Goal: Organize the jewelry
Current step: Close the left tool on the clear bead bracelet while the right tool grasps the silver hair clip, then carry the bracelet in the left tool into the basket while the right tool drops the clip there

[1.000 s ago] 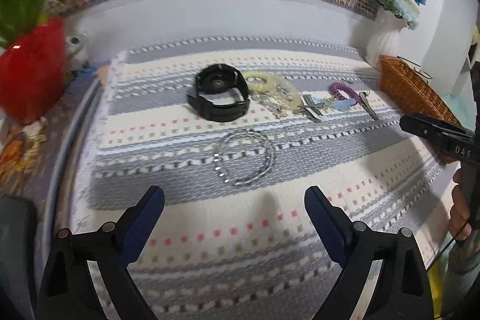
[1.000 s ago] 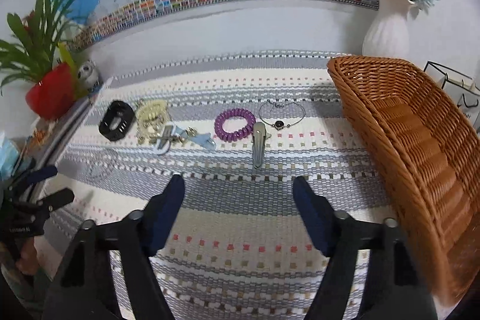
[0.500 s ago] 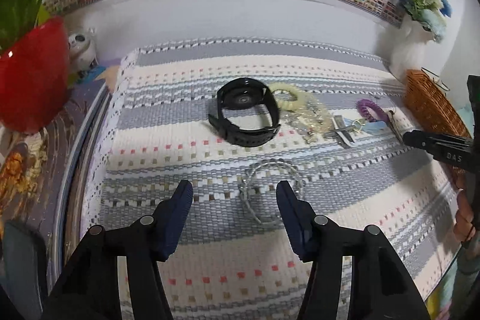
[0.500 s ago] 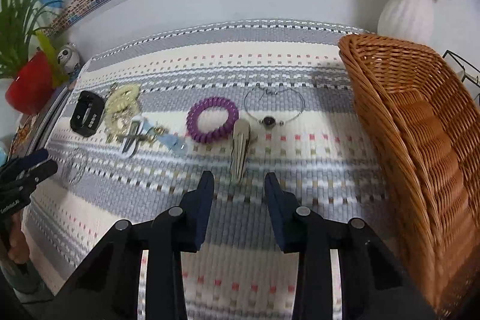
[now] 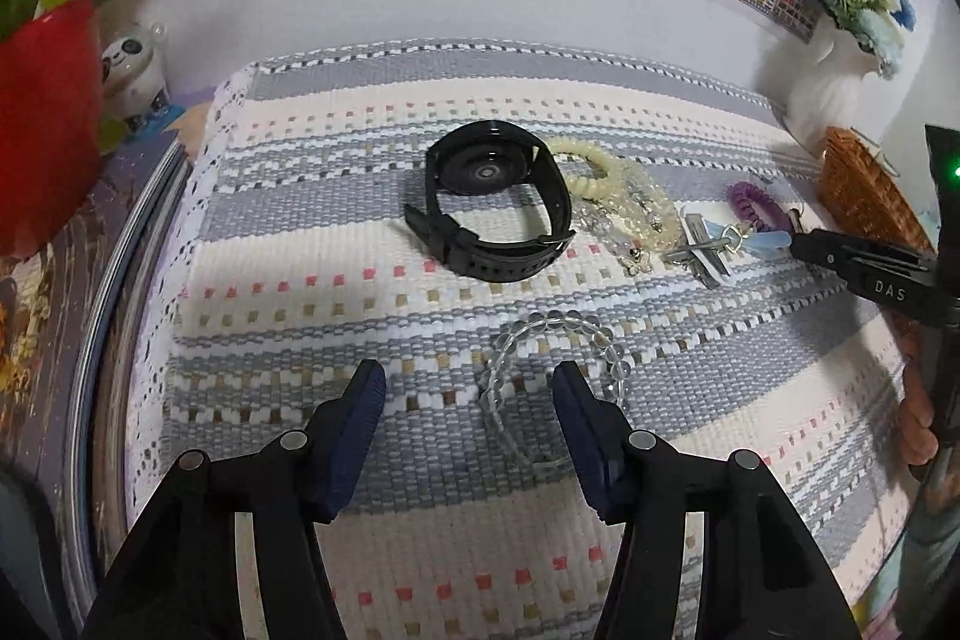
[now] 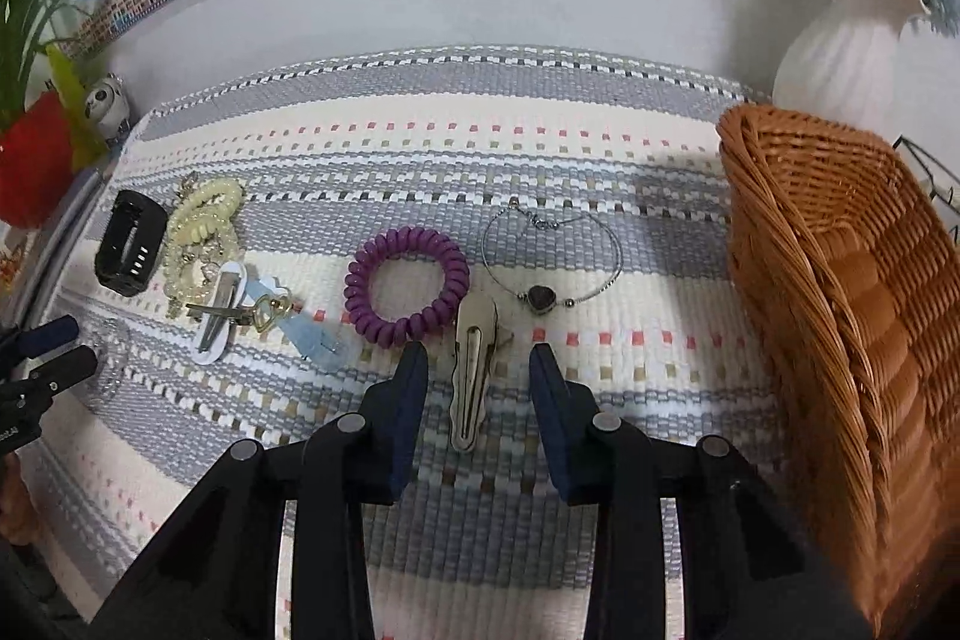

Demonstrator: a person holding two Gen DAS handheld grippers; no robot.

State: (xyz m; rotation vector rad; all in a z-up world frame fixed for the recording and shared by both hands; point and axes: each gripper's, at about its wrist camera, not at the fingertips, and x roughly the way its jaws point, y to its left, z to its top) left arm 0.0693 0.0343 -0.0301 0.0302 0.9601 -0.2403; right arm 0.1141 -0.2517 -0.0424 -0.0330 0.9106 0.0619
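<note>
Showing wicker basket (image 6: pixel 840 328) whole, right view only

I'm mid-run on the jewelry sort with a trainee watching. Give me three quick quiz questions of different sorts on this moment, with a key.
1. True or false: the right gripper is already shut on the metal hair clip.
2. Multiple choice: which piece lies partly between the left gripper's fingers? A) black watch B) clear bead bracelet C) purple coil hair tie
3. Fill in: the wicker basket stands on the ___ side of the right wrist view.

Key:
1. False; the clip lies between open fingers, untouched.
2. B
3. right
</note>
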